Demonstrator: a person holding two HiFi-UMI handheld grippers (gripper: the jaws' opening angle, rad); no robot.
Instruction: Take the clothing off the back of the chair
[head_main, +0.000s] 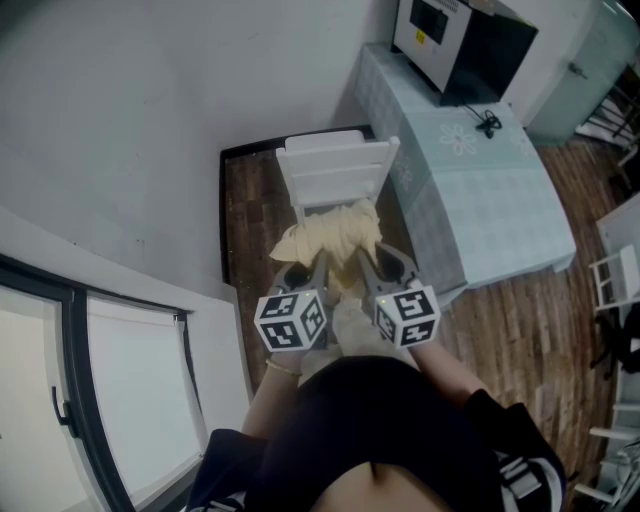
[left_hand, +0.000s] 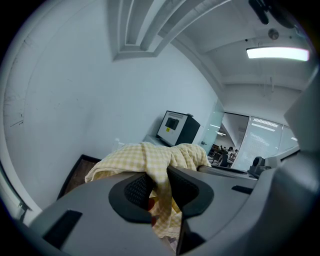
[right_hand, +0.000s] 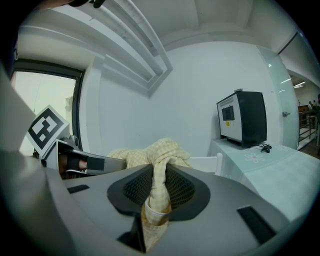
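Head view, clothing: the pale yellow checked clothing (head_main: 330, 235) is bunched in front of the white chair (head_main: 335, 170), between the chair back and the person.
Head view, grippers: the left gripper (head_main: 318, 265) and the right gripper (head_main: 366, 265) reach into the bunch side by side, close to each other.
Head view, surroundings: a worktop (head_main: 480, 200) with a light cloth stands to the right of the chair, and a dark box (head_main: 465, 45) stands on it.
Left gripper view, fingers: they are clenched on a fold of the clothing (left_hand: 150, 155), which runs down between the pads and spreads out beyond them.
Right gripper view, fingers: they grasp a twisted strand of the clothing (right_hand: 159, 150). The chair back (right_hand: 207, 162) shows behind it and lower.
Where the task stands: the clothing seems to be lifted off the chair back, but I cannot tell if some hem touches the seat.
How to do the step well: keep both grips firm and lift both hands together, so the fabric does not pull to one side.
Next care: bring the clothing up and toward the body until all of it is free of the slats.
Risk: a hanging part may catch on a chair post, so it is better to move slowly.
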